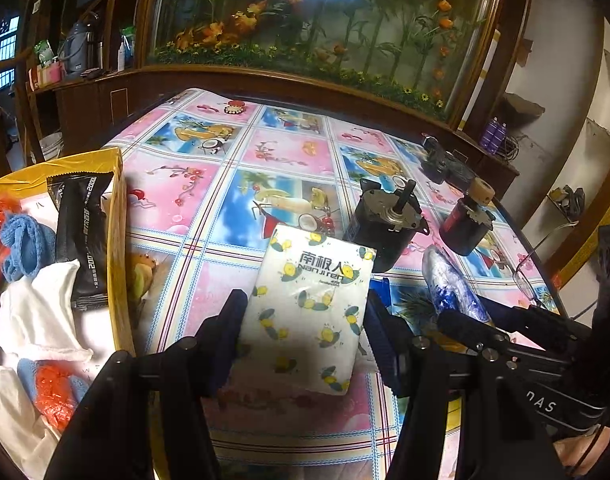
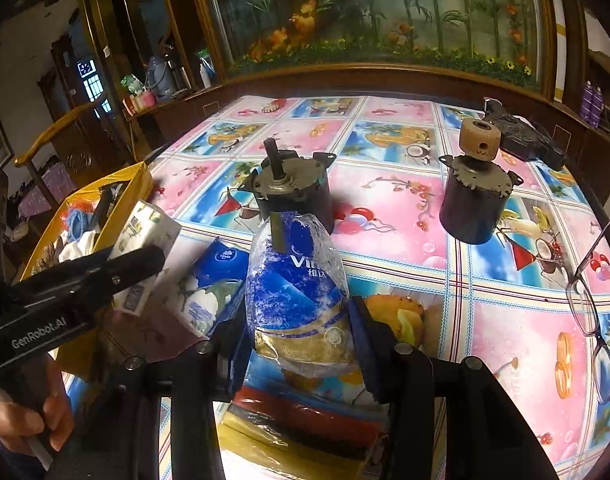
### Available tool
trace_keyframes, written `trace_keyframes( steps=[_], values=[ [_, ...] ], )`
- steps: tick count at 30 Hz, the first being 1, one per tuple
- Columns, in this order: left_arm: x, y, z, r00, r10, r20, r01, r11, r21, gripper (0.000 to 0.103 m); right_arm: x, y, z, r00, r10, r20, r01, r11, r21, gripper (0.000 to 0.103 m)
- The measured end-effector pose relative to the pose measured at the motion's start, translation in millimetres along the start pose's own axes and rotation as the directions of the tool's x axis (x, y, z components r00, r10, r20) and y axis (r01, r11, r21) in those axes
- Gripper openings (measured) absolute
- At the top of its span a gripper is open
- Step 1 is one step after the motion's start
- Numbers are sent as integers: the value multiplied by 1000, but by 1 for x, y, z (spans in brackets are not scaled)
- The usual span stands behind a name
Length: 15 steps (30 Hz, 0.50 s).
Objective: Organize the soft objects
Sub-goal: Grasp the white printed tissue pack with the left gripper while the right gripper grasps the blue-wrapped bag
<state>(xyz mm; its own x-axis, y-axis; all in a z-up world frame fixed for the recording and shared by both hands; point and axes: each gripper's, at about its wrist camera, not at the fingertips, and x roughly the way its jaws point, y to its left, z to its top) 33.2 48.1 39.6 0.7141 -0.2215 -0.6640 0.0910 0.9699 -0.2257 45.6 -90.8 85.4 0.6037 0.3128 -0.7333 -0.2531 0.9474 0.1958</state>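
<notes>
While soft things are being sorted from hard ones on a patterned tablecloth, a white tissue pack with lemon print is held pinched between the fingers of the left gripper, just beside a yellow box already filled with cloths, presumably its destination. A crinkled blue-and-white tissue roll is framed by the right gripper, its fingers closed partway against the wrapper. Two metal motors are left standing behind.

Home living room: table with fruit-print oilcloth, big wood-framed aquarium behind, thermos on wooden shelf.
</notes>
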Motion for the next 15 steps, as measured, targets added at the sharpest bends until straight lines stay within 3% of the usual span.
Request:
trace_keyframes(
  steps=[15],
  values=[
    [-5, -10, -2, 999, 19, 36, -21, 999, 48, 58, -13, 7, -2, 999, 24, 39, -24, 1000, 4, 50]
  ],
)
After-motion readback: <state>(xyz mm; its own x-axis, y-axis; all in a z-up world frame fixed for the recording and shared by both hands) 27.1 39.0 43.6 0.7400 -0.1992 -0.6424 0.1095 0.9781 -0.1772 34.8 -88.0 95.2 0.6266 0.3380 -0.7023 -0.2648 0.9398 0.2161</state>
